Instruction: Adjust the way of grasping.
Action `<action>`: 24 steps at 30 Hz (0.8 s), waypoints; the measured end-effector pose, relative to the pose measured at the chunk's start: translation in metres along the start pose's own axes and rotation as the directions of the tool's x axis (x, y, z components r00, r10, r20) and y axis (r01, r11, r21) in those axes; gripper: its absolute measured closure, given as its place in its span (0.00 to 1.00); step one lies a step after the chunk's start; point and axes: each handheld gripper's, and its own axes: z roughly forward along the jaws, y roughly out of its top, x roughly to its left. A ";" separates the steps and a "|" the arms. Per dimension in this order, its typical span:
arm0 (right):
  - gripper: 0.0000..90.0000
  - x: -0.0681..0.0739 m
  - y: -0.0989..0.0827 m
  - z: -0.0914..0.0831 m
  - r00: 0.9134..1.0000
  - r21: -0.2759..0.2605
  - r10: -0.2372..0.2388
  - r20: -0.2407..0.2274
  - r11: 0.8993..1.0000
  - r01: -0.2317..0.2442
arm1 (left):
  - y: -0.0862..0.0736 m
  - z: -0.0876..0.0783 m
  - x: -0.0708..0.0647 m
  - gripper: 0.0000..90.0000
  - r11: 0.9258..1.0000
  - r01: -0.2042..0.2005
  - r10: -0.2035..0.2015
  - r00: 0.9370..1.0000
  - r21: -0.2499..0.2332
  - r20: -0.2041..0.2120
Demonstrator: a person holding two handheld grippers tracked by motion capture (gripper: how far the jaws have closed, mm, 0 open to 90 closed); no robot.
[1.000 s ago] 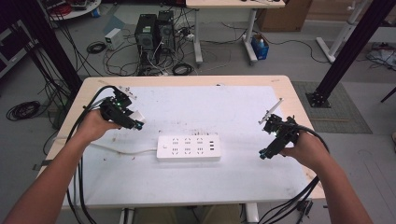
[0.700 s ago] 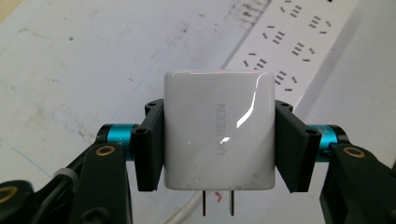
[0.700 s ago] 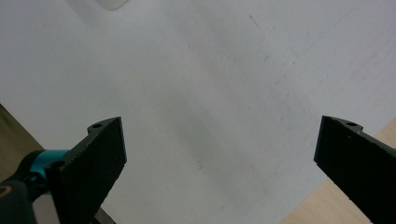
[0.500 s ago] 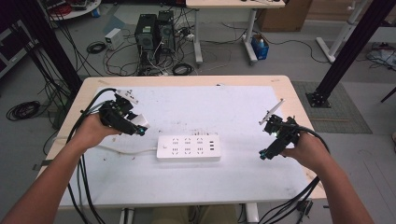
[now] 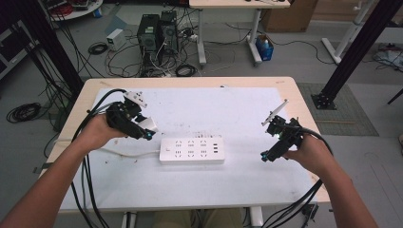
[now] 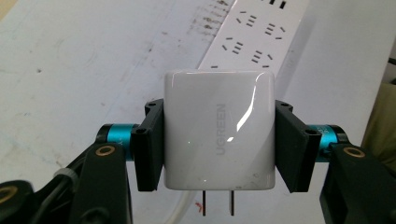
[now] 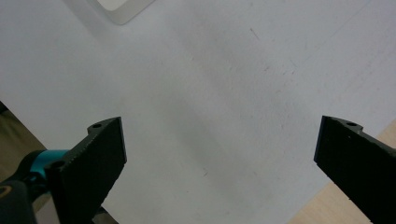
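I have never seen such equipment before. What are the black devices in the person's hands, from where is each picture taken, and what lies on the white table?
There is no robot here. A person holds a hand-held black gripper in each hand, each with two jaws and trailing cables. One picture comes from a fixed camera above the table, looking down. The other two come from small cameras that ride on the grippers and look along their jaws.

On the white-topped table lies a long white power strip with several sockets, its cable running off to the left.

The left gripper is shut on a white square plastic charger printed UGREEN; its two metal prongs point back toward that camera. It hangs above the table, just left of the strip.

The right gripper is open and holds nothing.
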 end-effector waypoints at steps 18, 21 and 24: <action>0.02 0.005 0.000 -0.003 0.990 -0.099 0.136 -0.022 0.986 -0.137 | 0.024 0.015 -0.018 0.47 0.991 -0.132 0.130 0.987 0.008 0.090; 0.02 0.008 0.002 -0.003 0.988 -0.097 0.151 -0.037 0.983 -0.154 | 0.027 0.019 -0.021 0.47 0.991 -0.135 0.133 0.986 0.013 0.104; 0.02 0.010 0.003 -0.004 0.982 -0.111 0.179 -0.054 0.977 -0.184 | 0.031 0.023 -0.023 0.47 0.987 -0.162 0.160 0.980 0.008 0.120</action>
